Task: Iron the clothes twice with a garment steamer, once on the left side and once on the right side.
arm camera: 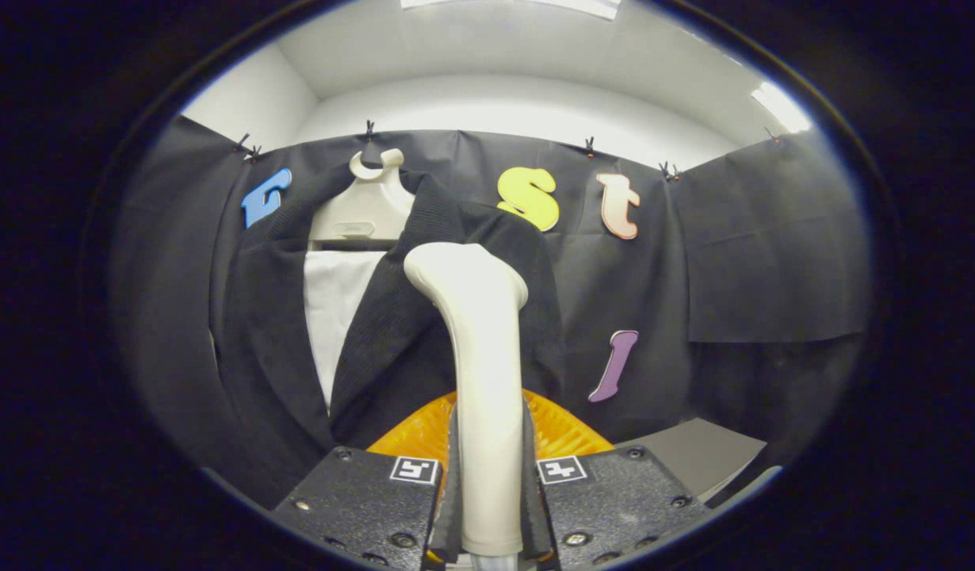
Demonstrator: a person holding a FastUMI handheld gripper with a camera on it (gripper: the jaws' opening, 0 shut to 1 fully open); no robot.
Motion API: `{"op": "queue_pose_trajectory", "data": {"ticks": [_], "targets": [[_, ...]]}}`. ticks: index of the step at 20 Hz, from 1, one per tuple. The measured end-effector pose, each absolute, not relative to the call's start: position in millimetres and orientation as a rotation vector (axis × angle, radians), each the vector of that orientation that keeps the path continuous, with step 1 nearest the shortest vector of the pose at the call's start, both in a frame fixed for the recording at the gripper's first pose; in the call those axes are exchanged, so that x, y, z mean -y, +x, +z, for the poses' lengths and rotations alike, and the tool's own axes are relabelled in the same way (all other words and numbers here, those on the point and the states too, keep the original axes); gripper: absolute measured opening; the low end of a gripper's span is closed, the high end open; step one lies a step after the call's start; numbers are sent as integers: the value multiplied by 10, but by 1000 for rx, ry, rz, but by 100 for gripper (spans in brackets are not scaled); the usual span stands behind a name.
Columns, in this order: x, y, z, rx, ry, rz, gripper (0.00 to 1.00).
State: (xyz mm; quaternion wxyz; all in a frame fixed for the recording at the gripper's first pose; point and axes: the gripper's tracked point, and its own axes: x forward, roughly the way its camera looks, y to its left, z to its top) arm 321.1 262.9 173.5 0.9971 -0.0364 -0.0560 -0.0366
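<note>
The gripper (pixel 487 484) clamps both fingers on the garment steamer (pixel 479 373) handle, its head raised against the dark jacket (pixel 392 317) on a hanger (pixel 366 210). If the smooth handle twists in that narrow grip, the pass could drift off the lapel.

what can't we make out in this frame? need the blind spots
- Steamer head face, gripper view: it points away, so contact with the jacket cannot be told.
- Jacket's right shoulder and sleeve: behind the steamer.
- Jacket hem: behind the gripper, whose fingers clamp the steamer handle.
- Hanger arms: under the jacket collar.
- Steam: none discernible.
</note>
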Motion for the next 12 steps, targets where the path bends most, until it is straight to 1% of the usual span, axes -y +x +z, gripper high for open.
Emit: {"op": "queue_pose_trajectory", "data": {"ticks": [12], "targets": [[-2689,3024,684,-4,-131,-49,32]]}}
